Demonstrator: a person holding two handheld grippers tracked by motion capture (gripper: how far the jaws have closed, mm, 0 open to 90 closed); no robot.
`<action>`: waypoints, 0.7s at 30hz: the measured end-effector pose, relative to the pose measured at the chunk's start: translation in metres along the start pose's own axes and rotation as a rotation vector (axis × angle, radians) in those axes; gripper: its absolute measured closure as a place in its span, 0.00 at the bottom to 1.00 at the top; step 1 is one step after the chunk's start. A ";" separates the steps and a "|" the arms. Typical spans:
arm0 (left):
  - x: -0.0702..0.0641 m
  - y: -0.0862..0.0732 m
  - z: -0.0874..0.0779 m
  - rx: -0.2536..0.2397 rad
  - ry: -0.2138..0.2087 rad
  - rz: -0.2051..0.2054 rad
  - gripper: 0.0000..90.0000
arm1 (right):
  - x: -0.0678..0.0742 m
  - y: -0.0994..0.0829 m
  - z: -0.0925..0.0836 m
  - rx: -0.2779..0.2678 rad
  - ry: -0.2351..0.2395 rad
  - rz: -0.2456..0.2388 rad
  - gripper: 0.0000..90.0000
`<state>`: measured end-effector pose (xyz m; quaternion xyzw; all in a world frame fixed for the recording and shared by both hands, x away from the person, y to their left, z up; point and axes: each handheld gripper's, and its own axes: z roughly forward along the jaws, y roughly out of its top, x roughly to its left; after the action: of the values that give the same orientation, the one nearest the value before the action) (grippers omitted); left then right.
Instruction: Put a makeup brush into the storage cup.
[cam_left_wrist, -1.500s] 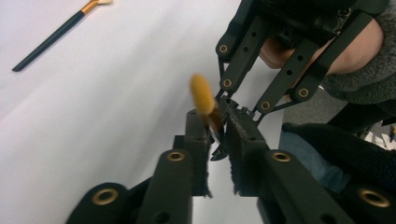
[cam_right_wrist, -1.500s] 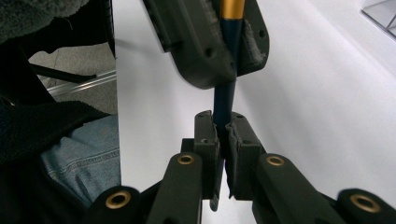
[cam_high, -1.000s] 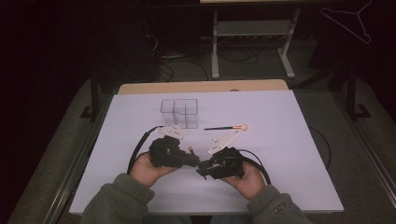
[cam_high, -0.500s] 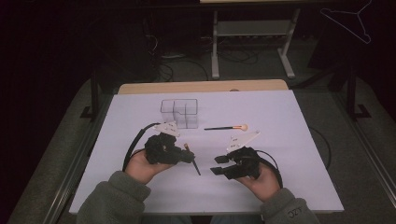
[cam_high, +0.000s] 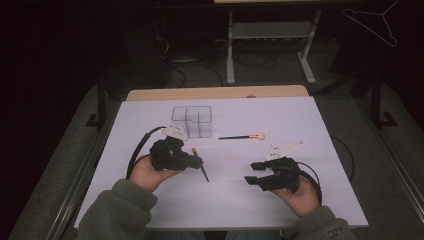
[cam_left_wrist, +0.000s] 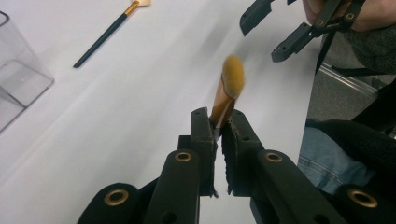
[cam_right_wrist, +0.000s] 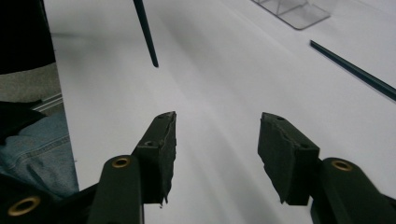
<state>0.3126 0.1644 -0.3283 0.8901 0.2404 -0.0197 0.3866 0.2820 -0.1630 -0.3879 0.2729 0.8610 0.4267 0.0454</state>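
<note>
I take the clear organiser (cam_high: 192, 120) at the far middle of the white table (cam_high: 310, 200) as my landmark. My left gripper (cam_high: 196, 161) sits just on the near side of it, a little to its left, and its jaws are clenched on a makeup brush (cam_left_wrist: 227, 91): the pads pinch the copper ferrule, the yellowish bristle head sticks out beyond the fingertips, and the dark handle (cam_high: 202, 171) hangs down toward the table on my side. My right gripper (cam_high: 253, 173) is well to the near right of the organiser, released, with nothing between its pads; its jaws have just been opening.

The second brush (cam_high: 242, 136) lies flat just to the right of the organiser, its head pointing away from it.

As I judge it, the step is to drop the held brush into one of the organiser's compartments. To do that well, I turn my left wrist so the handle points straight down, carry it up over one open cell rather than across a dividing wall, and lower until the handle tip is inside before I let go. Since I grip so near the bristles, the long handle can swing, so I move slowly. I keep my right gripper wide and clear of the path, ready for the brush lying on the table.
</note>
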 end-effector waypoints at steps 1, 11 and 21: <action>0.000 0.000 -0.001 0.005 0.002 0.001 0.92 | -0.001 -0.001 -0.001 -0.002 -0.006 0.002 0.49; 0.008 0.003 -0.008 0.017 0.034 -0.007 0.92 | -0.008 -0.014 -0.014 -0.006 -0.030 0.042 0.44; 0.021 0.008 -0.023 0.002 0.068 -0.038 0.92 | -0.011 -0.025 -0.023 -0.007 -0.059 0.053 0.40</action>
<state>0.3317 0.1846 -0.3112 0.8860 0.2700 0.0031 0.3770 0.2737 -0.1969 -0.3938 0.3079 0.8504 0.4224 0.0600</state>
